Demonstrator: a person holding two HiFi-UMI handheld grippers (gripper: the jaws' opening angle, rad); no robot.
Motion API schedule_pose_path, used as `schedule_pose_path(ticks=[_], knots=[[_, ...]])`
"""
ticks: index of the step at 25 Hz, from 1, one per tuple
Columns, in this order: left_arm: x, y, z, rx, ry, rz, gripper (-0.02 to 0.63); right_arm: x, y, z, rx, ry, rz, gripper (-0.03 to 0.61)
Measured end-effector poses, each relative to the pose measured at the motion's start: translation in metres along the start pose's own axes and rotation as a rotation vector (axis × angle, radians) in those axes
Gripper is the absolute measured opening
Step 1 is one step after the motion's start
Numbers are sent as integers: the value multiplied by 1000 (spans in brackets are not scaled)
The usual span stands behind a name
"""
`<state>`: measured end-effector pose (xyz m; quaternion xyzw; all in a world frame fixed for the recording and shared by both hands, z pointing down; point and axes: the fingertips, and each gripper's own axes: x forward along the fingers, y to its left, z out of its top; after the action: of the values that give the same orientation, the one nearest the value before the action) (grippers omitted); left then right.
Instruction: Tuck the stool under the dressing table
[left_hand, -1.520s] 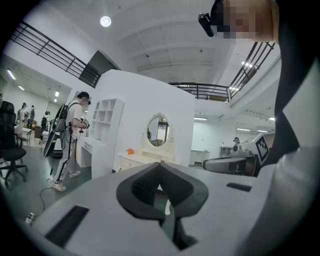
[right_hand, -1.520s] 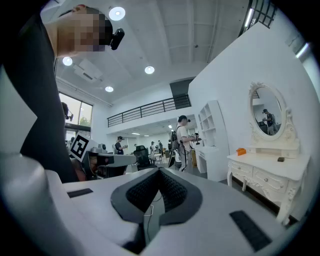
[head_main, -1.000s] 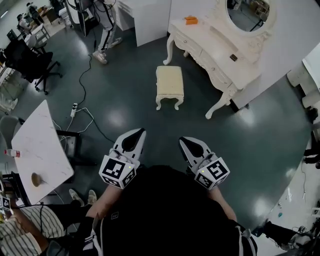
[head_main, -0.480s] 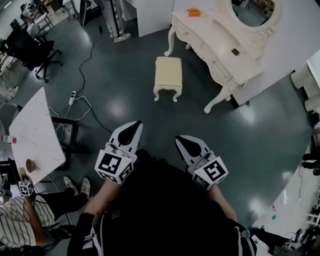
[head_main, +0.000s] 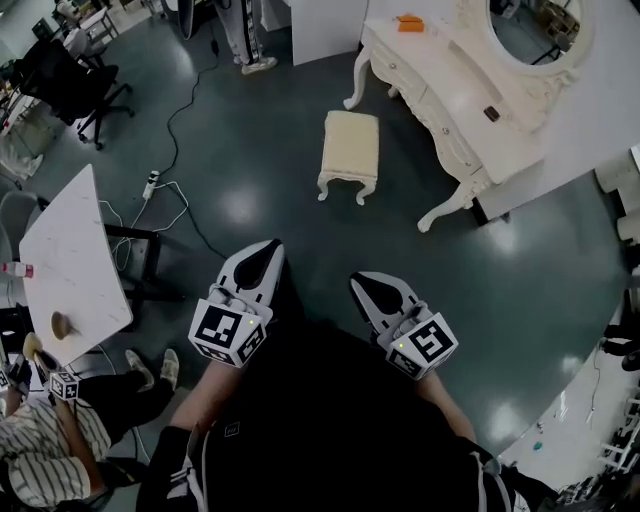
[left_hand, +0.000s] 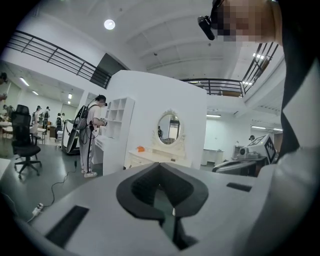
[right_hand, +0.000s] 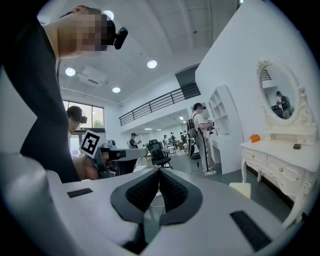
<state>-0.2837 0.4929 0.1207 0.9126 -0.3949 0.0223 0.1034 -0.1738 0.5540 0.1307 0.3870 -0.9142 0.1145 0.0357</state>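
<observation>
Cream stool (head_main: 350, 150) stands on the floor near the dressing table (head_main: 432, 78) — not under it. Left tongs (head_main: 269, 247) and right tongs (head_main: 359, 281), clenched and empty, are well apart from it; best to close in, then push squarely.
</observation>
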Motion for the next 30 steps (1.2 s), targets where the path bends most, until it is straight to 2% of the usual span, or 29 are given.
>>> schedule_pose_path(ticks=[7, 15, 20, 25, 30], knots=[[42, 79, 14, -31, -5, 23, 5, 84, -42, 21, 4, 19, 37, 20], [81, 211, 49, -22, -12, 59, 5, 223, -81, 60, 9, 14, 71, 20], [97, 284, 54, -27, 0, 71, 5, 296, -94, 73, 43, 1, 85, 20], [120, 332, 55, -45, 26, 70, 5, 342, -113, 69, 76, 43, 80, 20], [161, 363, 47, -43, 76, 51, 5, 374, -156, 70, 123, 59, 34, 20]])
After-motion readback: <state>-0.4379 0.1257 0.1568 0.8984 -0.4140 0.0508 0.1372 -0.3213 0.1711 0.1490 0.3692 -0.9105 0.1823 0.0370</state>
